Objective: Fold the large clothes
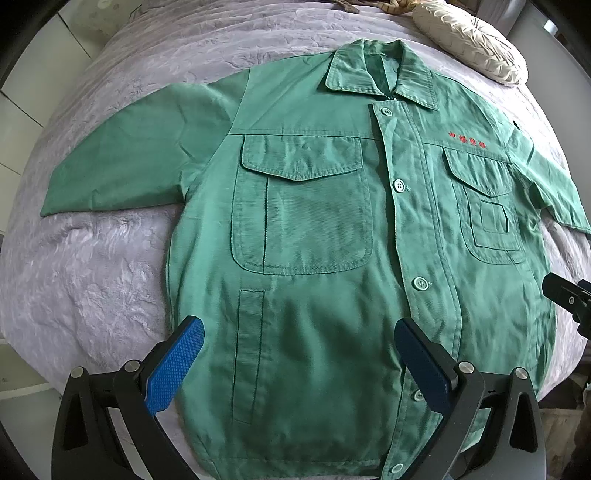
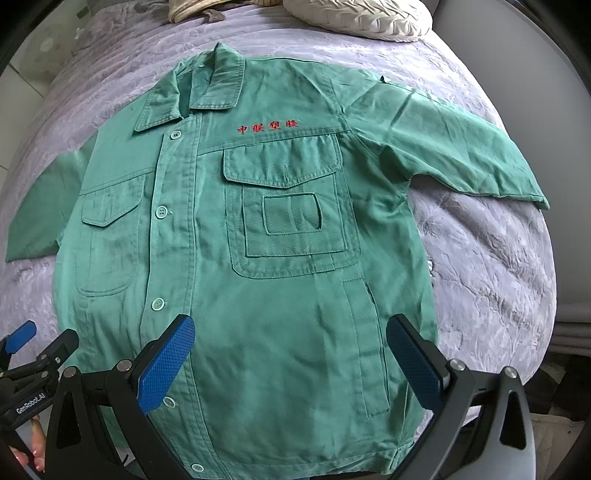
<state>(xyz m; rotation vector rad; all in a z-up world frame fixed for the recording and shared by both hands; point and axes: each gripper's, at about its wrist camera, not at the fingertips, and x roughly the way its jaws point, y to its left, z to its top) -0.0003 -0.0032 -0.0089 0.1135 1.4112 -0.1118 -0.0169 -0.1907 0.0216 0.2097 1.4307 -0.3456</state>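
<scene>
A green short-sleeved work jacket (image 1: 314,229) lies flat and buttoned, front up, on a bed, collar at the far end, both sleeves spread out. It also shows in the right wrist view (image 2: 258,240), with red lettering on the chest. My left gripper (image 1: 299,336) is open and empty, above the jacket's lower left part near the hem. My right gripper (image 2: 291,332) is open and empty, above the jacket's lower right part. The right gripper's black tip (image 1: 565,295) shows at the right edge of the left wrist view. The left gripper (image 2: 33,350) shows at the lower left of the right wrist view.
The bed has a lilac-grey textured cover (image 1: 92,277), also seen in the right wrist view (image 2: 491,277). A cream pleated cushion (image 1: 469,40) lies at the head of the bed, right of the collar, and shows in the right wrist view (image 2: 362,14). Pale floor tiles (image 1: 33,85) lie beyond the left edge.
</scene>
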